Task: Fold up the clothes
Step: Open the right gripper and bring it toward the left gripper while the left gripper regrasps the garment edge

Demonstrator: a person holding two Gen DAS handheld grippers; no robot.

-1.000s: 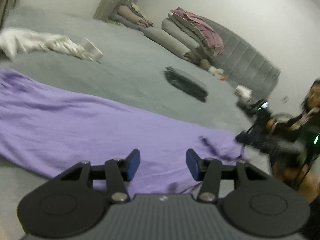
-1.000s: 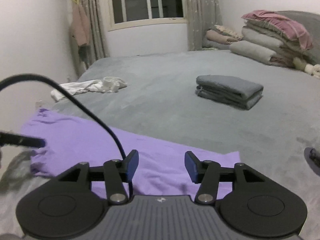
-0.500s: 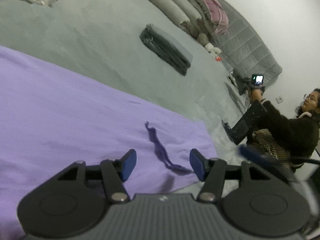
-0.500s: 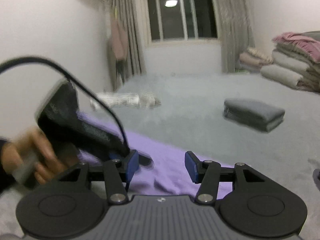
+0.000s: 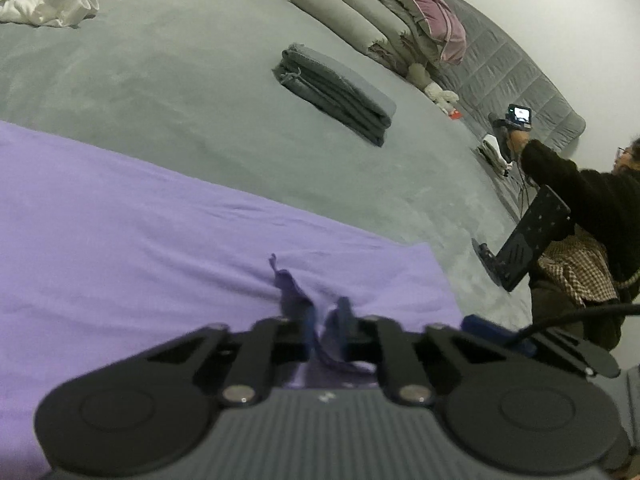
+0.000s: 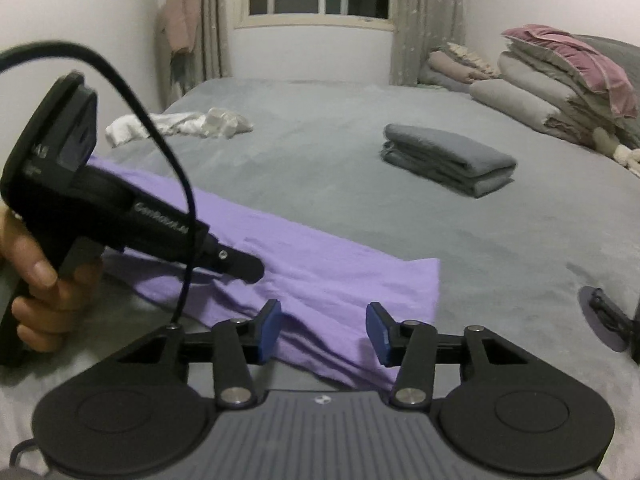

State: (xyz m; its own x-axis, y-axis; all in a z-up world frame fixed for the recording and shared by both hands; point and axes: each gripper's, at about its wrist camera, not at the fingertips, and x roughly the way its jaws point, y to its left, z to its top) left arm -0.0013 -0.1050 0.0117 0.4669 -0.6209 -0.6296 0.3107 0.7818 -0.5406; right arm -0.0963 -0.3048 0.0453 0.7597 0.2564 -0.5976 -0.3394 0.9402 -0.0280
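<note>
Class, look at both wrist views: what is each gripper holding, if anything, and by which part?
The left gripper is shut on the purple garment, pinching a raised fold near its front edge. The right gripper holds nothing; its jaws are closing over the garment's edge.

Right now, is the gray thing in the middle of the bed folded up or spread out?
Folded. The gray garment lies as a compact stack on the bed, with several layers showing along its edge, unlike the purple garment spread flat nearby.
</note>
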